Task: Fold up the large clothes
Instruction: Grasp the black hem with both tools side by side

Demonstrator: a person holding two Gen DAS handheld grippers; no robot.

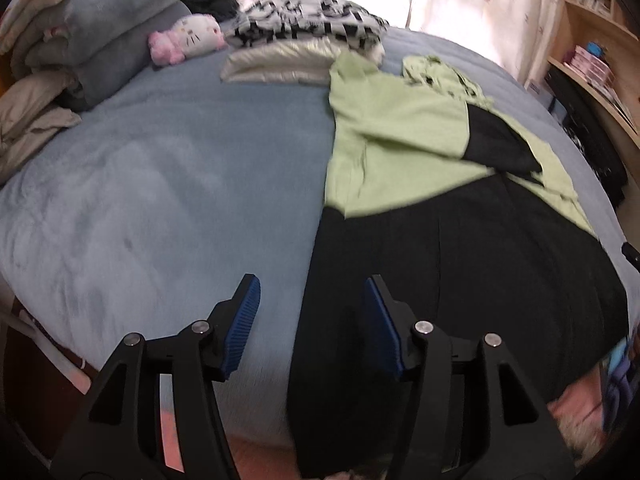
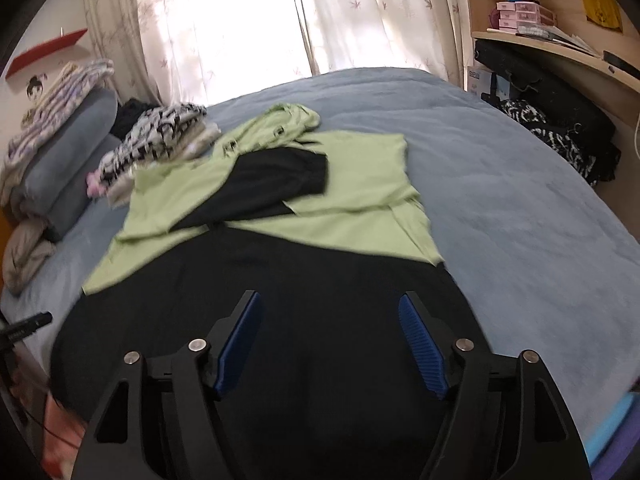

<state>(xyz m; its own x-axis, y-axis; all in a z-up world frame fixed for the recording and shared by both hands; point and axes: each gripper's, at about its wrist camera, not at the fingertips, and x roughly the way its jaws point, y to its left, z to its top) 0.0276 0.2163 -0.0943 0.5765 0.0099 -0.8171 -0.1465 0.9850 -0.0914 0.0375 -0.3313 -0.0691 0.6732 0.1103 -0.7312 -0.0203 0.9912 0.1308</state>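
We have a green-and-black garment point(image 2: 280, 216) lying spread on the blue bed point(image 2: 500, 200), sleeves already crossed over the chest, black lower half nearest us. Left tongs point(image 1: 312, 320) stand open over its near left edge, nothing between the pads; right tongs point(image 2: 331, 336) open above the black hem, empty too. Fabric looks soft, light, limp, likely to sag. We judge the hem corners the best hold.

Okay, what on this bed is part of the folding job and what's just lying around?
In the job: green-and-black garment, left gripper, right gripper, both open and empty.
Lying about: plush toy, black-and-white patterned clothes, grey blankets, shelf boxes.
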